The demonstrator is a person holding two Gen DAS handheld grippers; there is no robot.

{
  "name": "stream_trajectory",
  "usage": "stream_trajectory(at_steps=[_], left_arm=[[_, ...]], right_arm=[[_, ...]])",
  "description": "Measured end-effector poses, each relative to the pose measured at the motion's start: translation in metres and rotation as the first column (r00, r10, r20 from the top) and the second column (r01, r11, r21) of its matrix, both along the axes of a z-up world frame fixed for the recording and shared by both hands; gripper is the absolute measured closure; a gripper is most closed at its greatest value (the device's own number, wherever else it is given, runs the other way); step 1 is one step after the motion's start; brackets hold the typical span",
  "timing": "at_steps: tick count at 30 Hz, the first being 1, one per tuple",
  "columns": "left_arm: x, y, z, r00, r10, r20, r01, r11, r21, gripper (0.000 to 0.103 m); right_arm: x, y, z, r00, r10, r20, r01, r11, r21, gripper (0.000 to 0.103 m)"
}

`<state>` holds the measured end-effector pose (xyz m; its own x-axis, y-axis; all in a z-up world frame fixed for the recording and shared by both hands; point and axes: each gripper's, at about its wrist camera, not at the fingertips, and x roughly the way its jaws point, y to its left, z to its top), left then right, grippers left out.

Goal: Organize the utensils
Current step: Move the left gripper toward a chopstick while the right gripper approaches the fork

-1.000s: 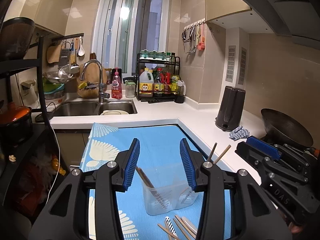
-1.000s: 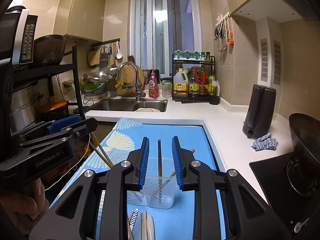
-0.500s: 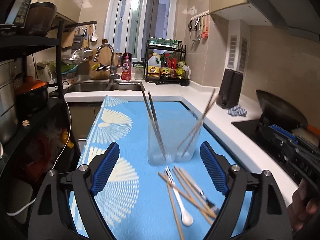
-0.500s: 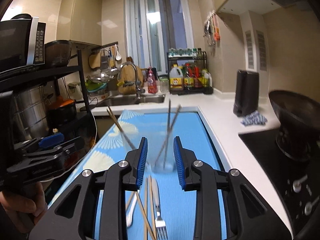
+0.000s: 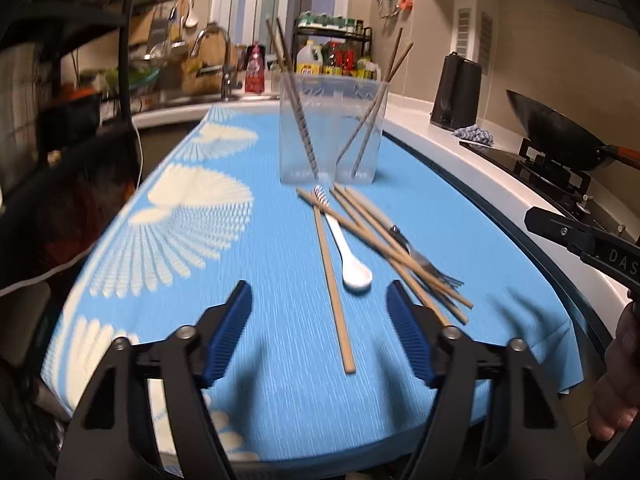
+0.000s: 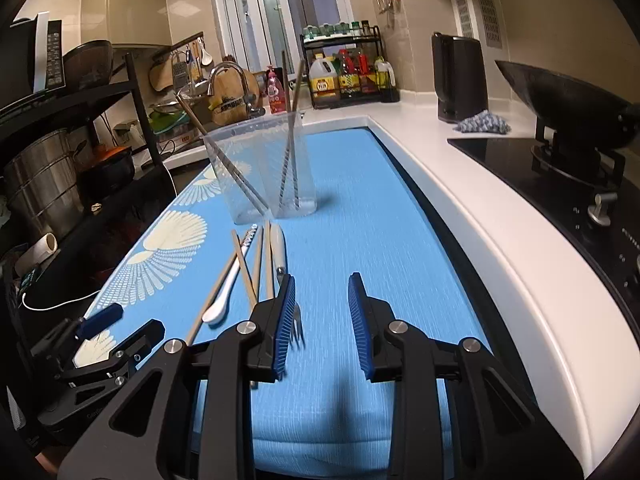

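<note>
A clear two-compartment container [image 5: 328, 132] [image 6: 260, 168] stands on the blue mat with dark chopsticks leaning in both halves. In front of it lie loose wooden chopsticks [image 5: 332, 280] [image 6: 244, 264], a white spoon [image 5: 352, 264] [image 6: 222, 300] and a fork [image 5: 420, 258] [image 6: 278, 248]. My left gripper [image 5: 319, 296] hovers low over the mat with its jaws closing, and one long chopstick lies under the gap, untouched. My right gripper [image 6: 320, 284] is open and holds nothing, and the fork's tines lie just beside its left finger.
The blue mat [image 5: 180, 240] with a white fan pattern covers the counter. To the right are a stove with a black wok [image 6: 560, 104], a dark kettle [image 6: 460, 76] and a cloth [image 6: 484, 124]. At the back there is a sink with a tap [image 6: 228, 80] and a bottle rack. A black shelf [image 6: 100, 120] stands at the left.
Both grippers have sunk toward the mat and drawn back from the container, which now stands farther off. The left jaws spread wide, then narrowed. The loose utensils have come into full view.
</note>
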<state>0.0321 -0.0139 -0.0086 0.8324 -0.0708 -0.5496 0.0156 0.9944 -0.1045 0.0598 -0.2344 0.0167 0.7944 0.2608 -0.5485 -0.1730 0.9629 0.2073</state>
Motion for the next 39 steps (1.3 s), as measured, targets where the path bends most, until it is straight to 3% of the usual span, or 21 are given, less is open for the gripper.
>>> stream_trajectory(at_steps=[3,13,19,27,32,39], left_arm=[[-0.007,-0.001,-0.010,1.000,-0.002,-0.007,0.002,1.000,-0.017,0.044],[-0.006,-0.005,-0.009,1.000,-0.011,-0.015,0.011,1.000,-0.001,0.044],[-0.007,-0.006,-0.014,0.999,-0.024,-0.033,0.024,1.000,-0.005,0.065],[-0.008,0.000,-0.010,1.000,-0.015,-0.015,0.015,1.000,-0.018,0.073],[-0.008,0.002,-0.015,1.000,-0.006,-0.026,0.005,1.000,-0.026,0.087],[-0.005,0.003,-0.023,0.999,-0.014,-0.051,0.011,0.999,-0.052,0.088]], right_arm=[[-0.001,0.000,-0.005,1.000,0.019,-0.010,-0.019,1.000,0.001,0.074],[0.000,0.007,-0.010,0.999,0.041,-0.022,-0.041,0.999,0.007,0.074],[0.000,0.005,-0.011,0.999,0.041,-0.031,-0.040,0.999,0.008,0.074],[0.000,0.005,-0.013,0.998,0.048,-0.033,-0.048,0.999,0.006,0.074],[0.001,0.006,-0.015,0.998,0.051,-0.043,-0.051,0.999,0.009,0.075],[0.007,0.008,-0.023,0.997,0.056,-0.060,-0.056,0.998,0.012,0.081]])
